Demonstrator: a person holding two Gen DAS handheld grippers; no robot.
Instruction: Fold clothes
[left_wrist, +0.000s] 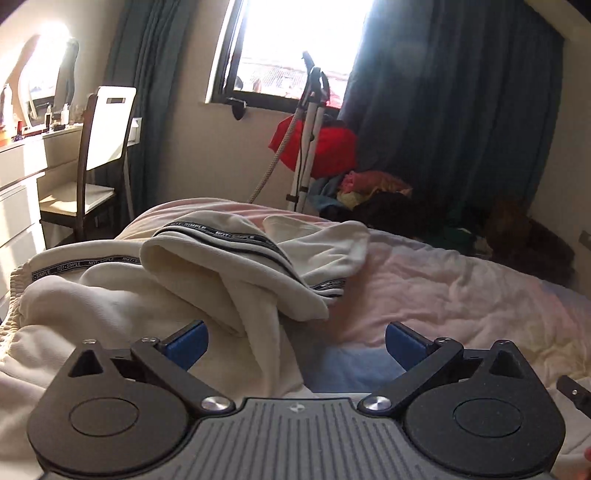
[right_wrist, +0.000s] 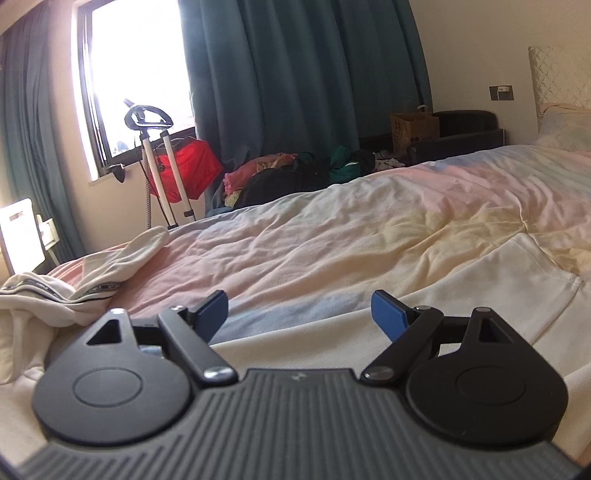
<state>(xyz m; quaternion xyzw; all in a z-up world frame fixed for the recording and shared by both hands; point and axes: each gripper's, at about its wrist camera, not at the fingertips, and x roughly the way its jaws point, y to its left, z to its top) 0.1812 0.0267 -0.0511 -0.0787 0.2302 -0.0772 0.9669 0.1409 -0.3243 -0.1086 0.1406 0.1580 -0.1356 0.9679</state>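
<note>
A cream garment (left_wrist: 192, 273) with dark printed trim lies crumpled on the bed (left_wrist: 461, 280), with one sleeve folded over the bunched body. My left gripper (left_wrist: 295, 345) is open and empty, low over the garment's near folds. In the right wrist view the same garment (right_wrist: 461, 295) spreads flat under and to the right of my right gripper (right_wrist: 299, 314), which is open and empty. Its crumpled sleeve end (right_wrist: 85, 280) lies at the left.
A pastel quilt (right_wrist: 351, 236) covers the bed. A chair (left_wrist: 99, 155) and white dresser (left_wrist: 22, 177) stand at the left. A garment steamer stand (left_wrist: 310, 133) with a red cloth (left_wrist: 325, 147) and a pile of clothes (left_wrist: 373, 192) are by the window.
</note>
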